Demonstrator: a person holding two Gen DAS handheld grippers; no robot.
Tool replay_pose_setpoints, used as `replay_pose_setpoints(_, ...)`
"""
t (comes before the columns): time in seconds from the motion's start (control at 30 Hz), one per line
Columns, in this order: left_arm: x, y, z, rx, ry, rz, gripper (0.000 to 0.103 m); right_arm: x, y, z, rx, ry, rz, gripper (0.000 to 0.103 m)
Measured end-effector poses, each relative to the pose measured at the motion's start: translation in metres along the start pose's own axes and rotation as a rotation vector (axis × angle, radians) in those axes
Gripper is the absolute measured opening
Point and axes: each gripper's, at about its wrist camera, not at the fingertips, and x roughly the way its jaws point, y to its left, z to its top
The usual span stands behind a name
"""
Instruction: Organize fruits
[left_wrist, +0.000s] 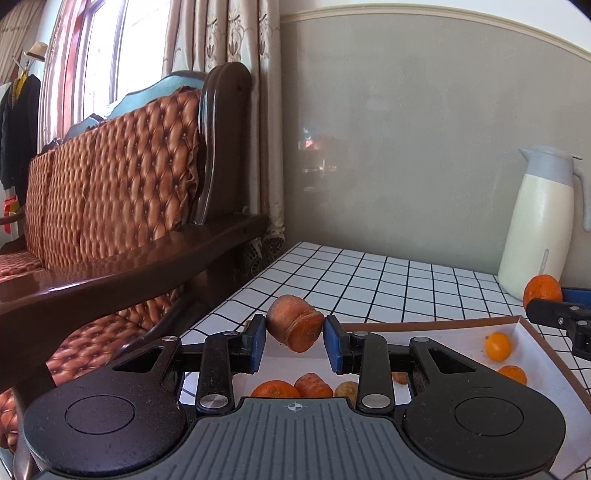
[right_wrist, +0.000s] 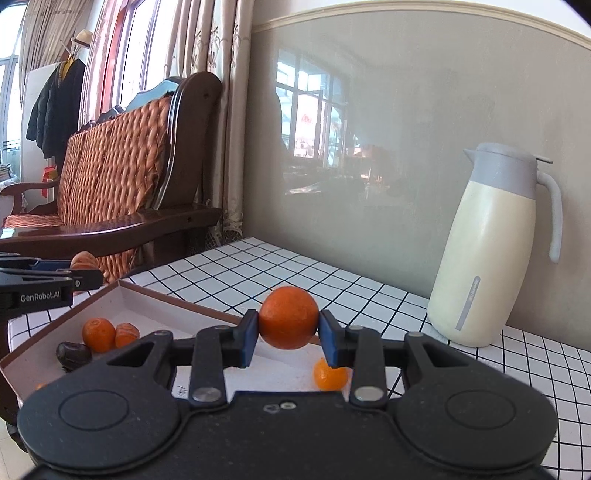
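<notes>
A cream jug (right_wrist: 491, 254) stands at the counter's (left_wrist: 369, 280) back edge, right of the white tray (right_wrist: 155, 310) holding loose mandarins (right_wrist: 98, 334). The left gripper (left_wrist: 294, 332) is clamped on a ridged, dull-orange fruit (left_wrist: 295, 323), tilted, above the tray's far left edge. The right gripper (right_wrist: 288, 332) pinches a round orange mandarin (right_wrist: 289, 317) over the tray's right side.

A white tabletop (right_wrist: 258, 273) with a black grid carries two things. A shallow brown-rimmed box (right_wrist: 177, 301) lies at seven o'clock in the right wrist view, and a cream jug (right_wrist: 487, 258) with a grey top stands at three o'clock, by the wall.
</notes>
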Motion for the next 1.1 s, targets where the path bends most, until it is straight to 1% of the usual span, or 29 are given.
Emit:
replay_pose_setpoints(0.17, 0.018, -0.001, -0.001, 0.014, 0.033, 0.001, 0.034, 0.018, -0.004, 0.000, 0.017, 0.041, 0.008, 0.027)
replay_pose_setpoints(0.4, 0.036, -0.002, 0.001, 0.015, 0.047, -0.001, 0.034, 0.031, -0.010, -0.003, 0.025, 0.068, 0.014, 0.027)
replay_pose_setpoints(0.6, 0.043, -0.002, 0.004, 0.011, 0.048, 0.002, 0.034, 0.037, -0.016, -0.003, 0.042, 0.084, 0.022, 0.027)
replay_pose_setpoints(0.63, 0.044, -0.003, 0.004, 0.010, 0.058, 0.006, 0.034, 0.037, -0.017, -0.002, 0.040, 0.084, 0.029, 0.031)
replay_pose_setpoints(0.67, 0.045, -0.002, 0.004, 0.001, 0.066, 0.005, 0.035, 0.038, -0.018, 0.000, 0.029, 0.087, 0.021, 0.038)
replay_pose_setpoints(0.7, 0.044, -0.002, 0.005, -0.005, 0.074, -0.001, 0.039, 0.037, -0.018, 0.001, 0.019, 0.077, -0.012, 0.072)
replay_pose_setpoints(0.73, 0.042, -0.002, 0.005, -0.008, 0.065, 0.003, 0.075, 0.032, -0.018, 0.001, 0.013, 0.043, -0.057, 0.097)
replay_pose_setpoints(0.77, 0.036, -0.002, 0.004, -0.010, 0.026, 0.029, 0.101, 0.028, -0.020, 0.001, 0.016, 0.016, -0.071, 0.096)
replay_pose_setpoints(0.8, 0.030, -0.002, 0.004, -0.001, -0.019, 0.049, 0.103, 0.027, -0.023, 0.002, 0.023, 0.022, -0.072, 0.096)
replay_pose_setpoints(0.83, 0.028, -0.002, 0.005, 0.013, -0.030, 0.060, 0.103, 0.026, -0.025, 0.002, 0.033, 0.027, -0.070, 0.096)
replay_pose_setpoints(0.93, 0.026, 0.002, 0.006, -0.002, -0.037, 0.054, 0.103, 0.024, -0.029, 0.001, 0.045, 0.025, -0.076, 0.096)
replay_pose_setpoints(1.1, 0.026, 0.002, 0.003, 0.019, -0.026, 0.047, 0.103, 0.021, -0.028, 0.003, 0.042, 0.023, -0.068, 0.096)
